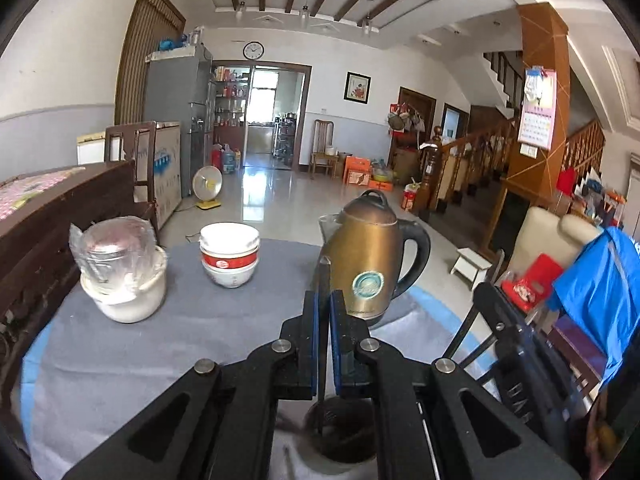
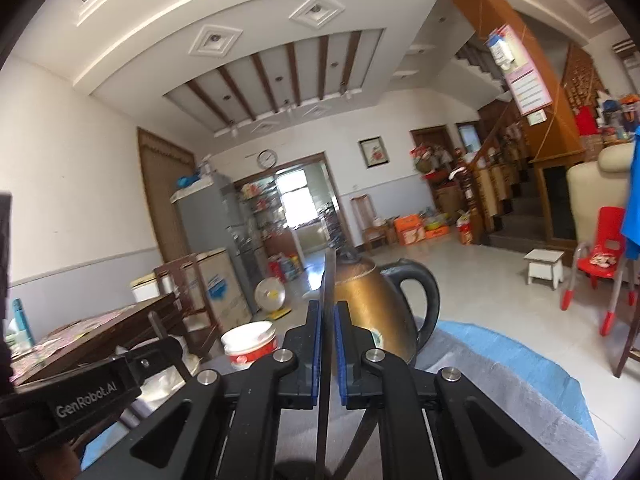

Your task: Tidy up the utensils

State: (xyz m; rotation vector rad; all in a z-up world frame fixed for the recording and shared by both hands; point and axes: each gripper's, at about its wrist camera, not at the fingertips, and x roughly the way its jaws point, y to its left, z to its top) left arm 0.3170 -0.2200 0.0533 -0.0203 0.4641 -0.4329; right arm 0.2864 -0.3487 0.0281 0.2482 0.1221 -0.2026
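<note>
My left gripper (image 1: 324,296) is shut on a thin dark utensil handle (image 1: 324,274) that stands upright between its blue pads. Below the jaws the handle runs down to a dark round cup-like shape (image 1: 340,436); I cannot tell if that is the utensil's bowl or a holder. My right gripper (image 2: 328,306) is shut on a flat dark utensil handle (image 2: 329,272), also upright, and its lower end is hidden under the gripper. The two tools are side by side over the grey table cloth (image 1: 160,352).
A gold electric kettle (image 1: 368,264) stands just beyond both grippers. Stacked red and white bowls (image 1: 229,256) sit at centre left. A white jar with a plastic-wrapped lid (image 1: 124,280) is at far left. A dark wooden chair back (image 1: 52,232) borders the table's left side.
</note>
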